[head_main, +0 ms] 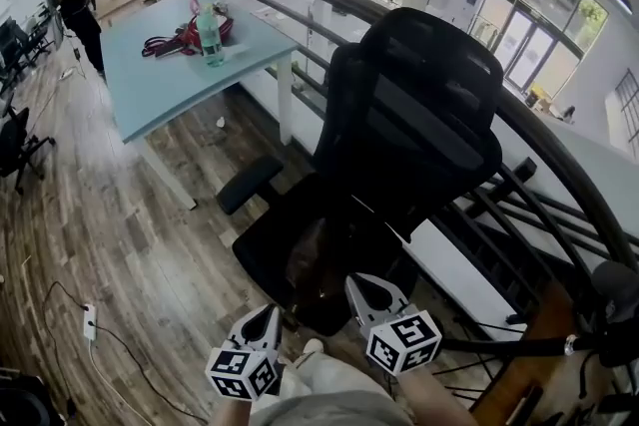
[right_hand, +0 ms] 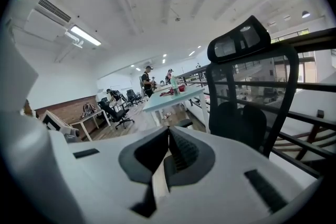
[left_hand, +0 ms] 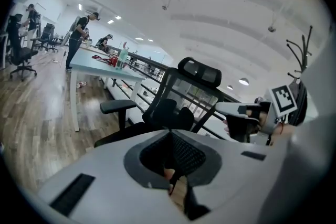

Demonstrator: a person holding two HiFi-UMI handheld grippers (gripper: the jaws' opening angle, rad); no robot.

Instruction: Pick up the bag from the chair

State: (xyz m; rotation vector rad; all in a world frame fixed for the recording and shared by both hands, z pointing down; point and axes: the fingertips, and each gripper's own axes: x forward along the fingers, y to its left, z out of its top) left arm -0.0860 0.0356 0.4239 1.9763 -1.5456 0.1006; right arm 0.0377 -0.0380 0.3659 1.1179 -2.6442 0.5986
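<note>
The 2 grippers, left (head_main: 268,314) and right (head_main: 359,286), sit close to the person's body with jaws closed on nothing, probably because no reach has begun, while what looks like the dark bag (head_main: 318,264) lies on the seat of the chair (head_main: 419,115) just ahead.

I see a pale blue bench (head_main: 160,90) ahead of me. A clear plastic bottle (head_main: 210,37) stands on it, just beside a red tangle of straps (head_main: 178,41). A person in black clothes (head_main: 78,0) stands past the bench on the brown wooden floor (head_main: 110,234). A white power strip (head_main: 90,322) lies there too.
</note>
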